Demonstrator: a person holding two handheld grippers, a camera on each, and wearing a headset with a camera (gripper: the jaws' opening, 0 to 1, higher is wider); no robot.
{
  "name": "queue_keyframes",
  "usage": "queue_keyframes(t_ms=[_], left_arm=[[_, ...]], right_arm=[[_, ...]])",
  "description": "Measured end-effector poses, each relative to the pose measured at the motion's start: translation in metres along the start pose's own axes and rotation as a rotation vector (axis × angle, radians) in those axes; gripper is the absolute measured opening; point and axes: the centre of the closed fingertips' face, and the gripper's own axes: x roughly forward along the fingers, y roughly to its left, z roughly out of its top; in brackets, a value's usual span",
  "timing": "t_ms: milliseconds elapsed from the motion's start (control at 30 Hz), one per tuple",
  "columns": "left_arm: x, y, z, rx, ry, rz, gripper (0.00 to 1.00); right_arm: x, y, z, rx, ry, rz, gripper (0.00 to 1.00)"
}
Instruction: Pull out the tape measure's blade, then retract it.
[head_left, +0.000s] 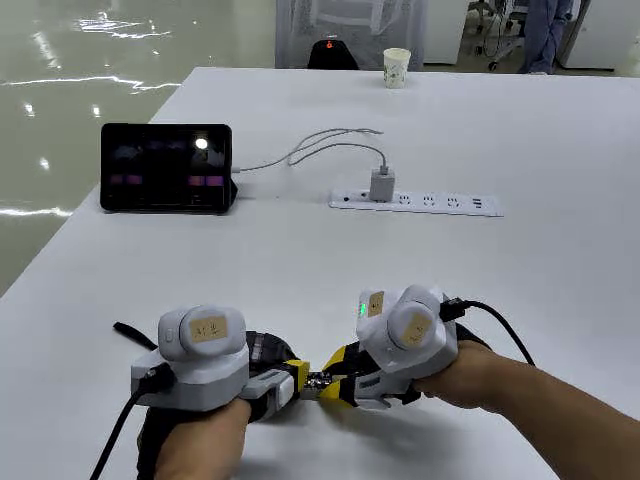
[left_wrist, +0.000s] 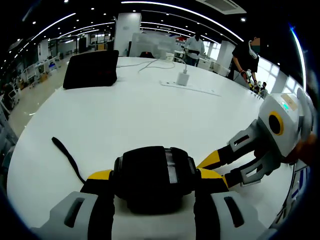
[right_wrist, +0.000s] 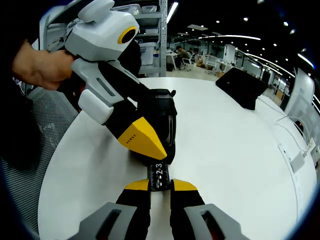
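Tape measure (right_wrist: 161, 115), black case, clamped by left gripper (left_wrist: 155, 176); blade (right_wrist: 159, 175), short stub at lower centre, tip hidden inside right gripper (right_wrist: 160, 187), pinched closed.

The white counter (head_left: 520, 150) carries a dark tablet (head_left: 166, 167), a power strip (head_left: 415, 201) and a paper cup (head_left: 397, 67) near its far edge. A black tape measure (right_wrist: 162, 110) rests at the near side.

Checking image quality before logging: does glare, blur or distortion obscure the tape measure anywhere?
Head view: sharp, with glare on the floor and tablet. Left gripper view: fisheye curves the table, tape measure crisp. Right gripper view: blade numerals legible, edges warped.
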Motion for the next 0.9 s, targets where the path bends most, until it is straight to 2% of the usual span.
queue_keyframes(t_ms=[900], left_arm=[[0.0,0.001,0.0,-0.008,0.001,-0.003,0.59]], right_arm=[[0.014,0.001,0.013,-0.026,-0.004,0.012,0.11]])
